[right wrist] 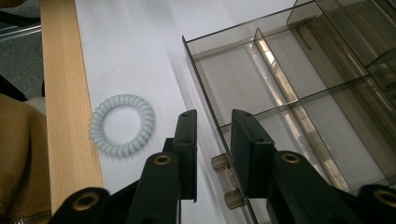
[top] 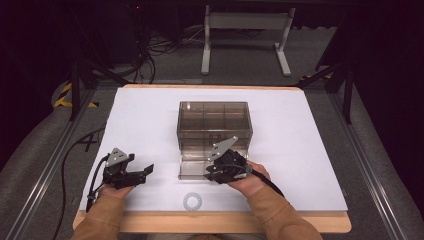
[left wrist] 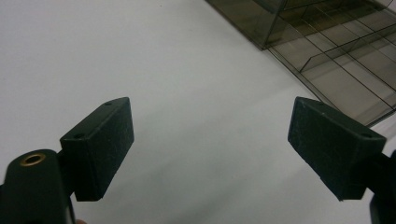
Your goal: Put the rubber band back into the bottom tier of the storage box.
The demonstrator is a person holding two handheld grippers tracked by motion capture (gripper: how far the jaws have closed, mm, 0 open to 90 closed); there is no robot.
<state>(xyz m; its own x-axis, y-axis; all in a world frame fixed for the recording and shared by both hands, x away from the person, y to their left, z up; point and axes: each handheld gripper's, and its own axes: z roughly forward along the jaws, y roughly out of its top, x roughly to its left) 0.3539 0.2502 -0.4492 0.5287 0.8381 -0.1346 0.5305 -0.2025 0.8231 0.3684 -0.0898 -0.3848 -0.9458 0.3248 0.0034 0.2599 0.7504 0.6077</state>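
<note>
A smoky clear box (top: 214, 120) stands mid-table with its bottom drawer (top: 192, 167) pulled out toward me; the drawer (right wrist: 243, 70) has empty divided compartments. My right gripper (top: 209, 172) is at the drawer's front. In the right gripper view the right gripper (right wrist: 215, 123) has its jaws narrowed around the front wall and the clear handle (right wrist: 223, 173). A pale blue coiled hair tie (top: 192, 201) lies near the table's front edge, and the hair tie (right wrist: 122, 125) sits just left of those jaws. My left gripper (top: 145, 171) rests on the table left of the drawer, and the left gripper (left wrist: 210, 149) stands wide open and empty.
The white mat (top: 290, 150) covers a wooden tabletop whose bare edge (right wrist: 65, 93) runs close to the hair tie. The box's corner (left wrist: 280, 28) lies ahead and right of the left gripper. Cables and a table frame (top: 245, 30) sit beyond the far edge.
</note>
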